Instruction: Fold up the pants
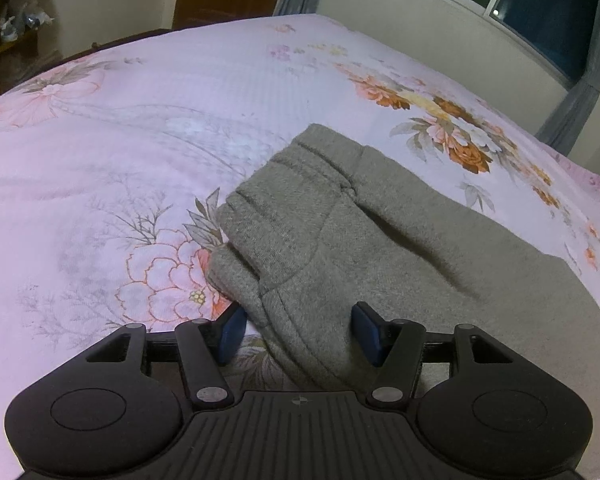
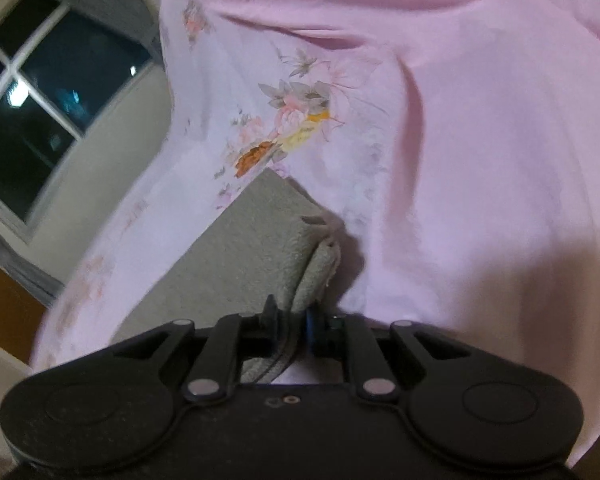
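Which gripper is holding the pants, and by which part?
The right gripper is shut on the pants at a folded edge near a corner. The left gripper is open over the waistband end, holding nothing.

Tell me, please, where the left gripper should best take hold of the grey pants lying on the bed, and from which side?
Probably the waistband edge of the grey pants, approached from the near side, angled down. That thick stitched band already lies between the open left gripper, so its fingers could close across it. The right gripper is shut on the hem end over the floral bed sheet.
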